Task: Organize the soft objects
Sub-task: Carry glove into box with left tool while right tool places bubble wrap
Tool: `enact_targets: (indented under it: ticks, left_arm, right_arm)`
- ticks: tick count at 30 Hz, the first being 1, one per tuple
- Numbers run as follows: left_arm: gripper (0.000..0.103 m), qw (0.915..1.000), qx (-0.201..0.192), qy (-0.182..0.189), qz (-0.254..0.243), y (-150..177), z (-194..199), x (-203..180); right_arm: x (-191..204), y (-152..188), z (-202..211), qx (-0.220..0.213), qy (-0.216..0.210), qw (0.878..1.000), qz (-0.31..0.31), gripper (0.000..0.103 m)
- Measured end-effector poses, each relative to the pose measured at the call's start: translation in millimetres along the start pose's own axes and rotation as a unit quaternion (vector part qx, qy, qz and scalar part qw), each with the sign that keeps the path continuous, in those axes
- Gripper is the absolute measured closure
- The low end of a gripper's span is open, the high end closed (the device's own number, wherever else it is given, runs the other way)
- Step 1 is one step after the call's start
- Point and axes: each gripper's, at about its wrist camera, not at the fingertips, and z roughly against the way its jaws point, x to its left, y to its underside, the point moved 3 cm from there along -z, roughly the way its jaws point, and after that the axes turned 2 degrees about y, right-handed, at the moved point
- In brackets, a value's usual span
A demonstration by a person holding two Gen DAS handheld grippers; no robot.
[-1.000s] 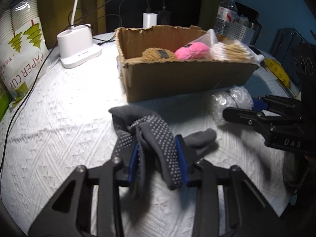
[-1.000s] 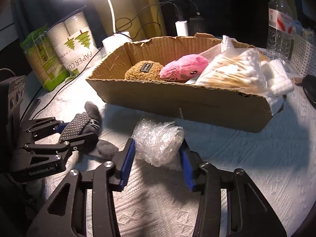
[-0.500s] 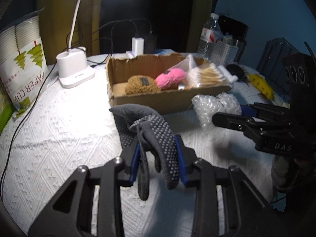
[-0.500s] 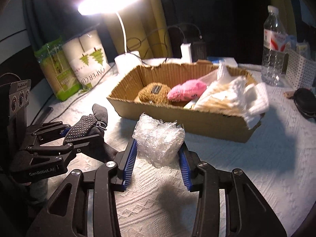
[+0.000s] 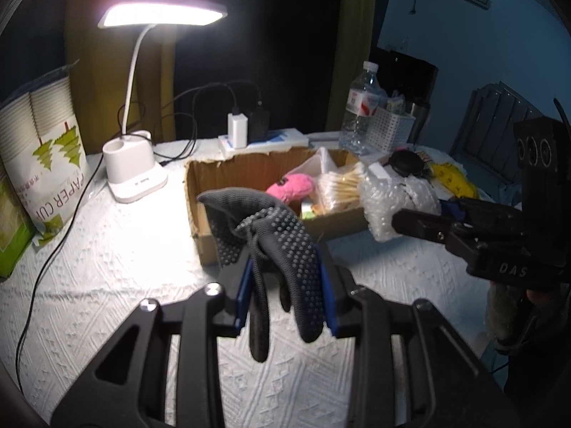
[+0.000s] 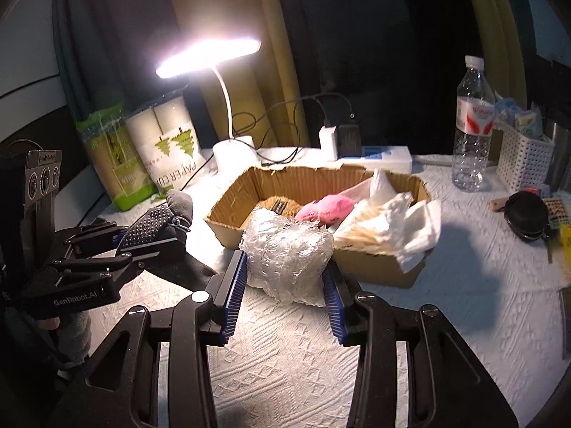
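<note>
My left gripper (image 5: 287, 285) is shut on a grey dotted glove (image 5: 278, 242) and holds it in the air, its fingers hanging down; it also shows in the right wrist view (image 6: 157, 226). My right gripper (image 6: 285, 285) is shut on a wad of bubble wrap (image 6: 287, 253), lifted in front of the cardboard box (image 6: 378, 267). The bubble wrap shows in the left wrist view (image 5: 392, 199) too. The box (image 5: 207, 228) holds a pink plush toy (image 6: 326, 208), a brown plush (image 6: 276, 205), cotton swabs (image 5: 342, 187) and white cloths (image 6: 410, 224).
A lit desk lamp (image 5: 134, 174) stands at the back left beside a pack of paper cups (image 5: 46, 164) and cables. A water bottle (image 6: 473, 125), a white basket (image 6: 523, 160) and a black pouch (image 6: 526, 215) sit at the right. A white patterned cloth (image 6: 292, 363) covers the table.
Both grippers have risen from the table with their loads. The glove now hangs free above the cloth and the bubble wrap is higher, closer to the box rim.
</note>
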Motion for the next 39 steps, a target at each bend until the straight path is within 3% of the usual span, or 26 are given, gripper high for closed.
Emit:
enact_targets:
  ticks: [23,39]
  left_arm:
    - [0.069,0.9978,-0.064,0.005,-0.015,-59.3,-5.4,15.3]
    - [0.069,0.9987,-0.049,0.011,0.003,-60.6,-48.7,40.2]
  right_arm:
    - [-11.8,-43.3,3.6,-0.037,0.011,0.999,0.011,0.06]
    - [-8.1,-61.5,-37.6,-0.018,0.002,1.0,0.02,0.06]
